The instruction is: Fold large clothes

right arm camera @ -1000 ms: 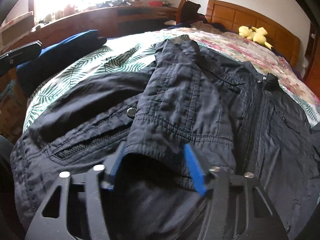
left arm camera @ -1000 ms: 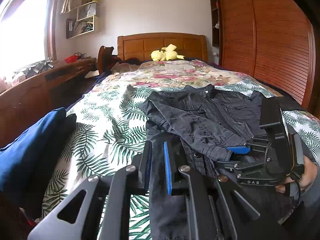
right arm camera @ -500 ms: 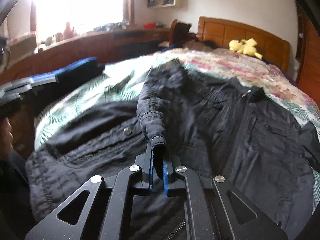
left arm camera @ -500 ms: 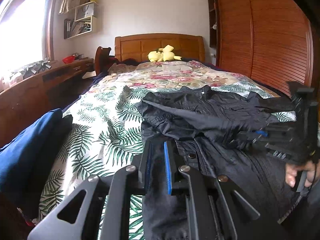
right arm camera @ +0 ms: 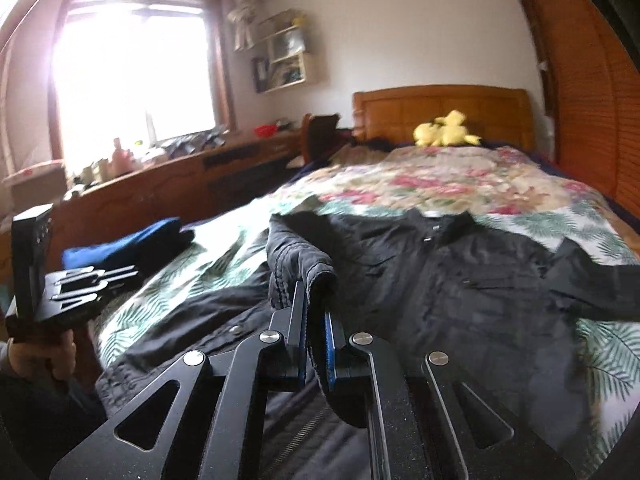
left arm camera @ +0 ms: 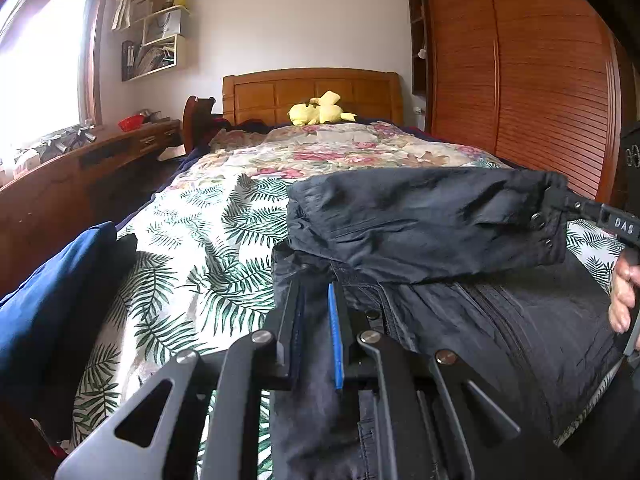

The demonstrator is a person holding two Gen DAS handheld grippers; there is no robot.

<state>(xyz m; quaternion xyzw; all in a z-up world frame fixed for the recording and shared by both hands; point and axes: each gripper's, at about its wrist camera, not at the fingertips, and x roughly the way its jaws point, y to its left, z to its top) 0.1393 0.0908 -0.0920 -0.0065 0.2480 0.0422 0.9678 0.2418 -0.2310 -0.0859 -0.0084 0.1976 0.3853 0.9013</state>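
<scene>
A dark jacket (left arm camera: 460, 304) (right arm camera: 460, 280) lies spread on the bed. My right gripper (right arm camera: 316, 320) is shut on the cuff of the jacket's sleeve (right arm camera: 304, 264) and holds the sleeve (left arm camera: 420, 220) stretched and lifted above the jacket body; the gripper shows at the right edge of the left wrist view (left arm camera: 592, 212). My left gripper (left arm camera: 316, 312) is nearly shut and empty, over the jacket's lower left edge; it shows at the left of the right wrist view (right arm camera: 104, 276).
The bed has a palm-leaf and floral cover (left arm camera: 208, 248). A folded blue garment (left arm camera: 52, 304) lies at the bed's left edge. A yellow plush toy (left arm camera: 320, 110) sits by the headboard. A wooden counter (left arm camera: 80, 172) runs on the left, a wardrobe (left arm camera: 520, 80) on the right.
My right gripper closed on the sleeve cuff, then lifted it and pulled it to the right, stretching the sleeve above the jacket. My left gripper stayed about where it was.
</scene>
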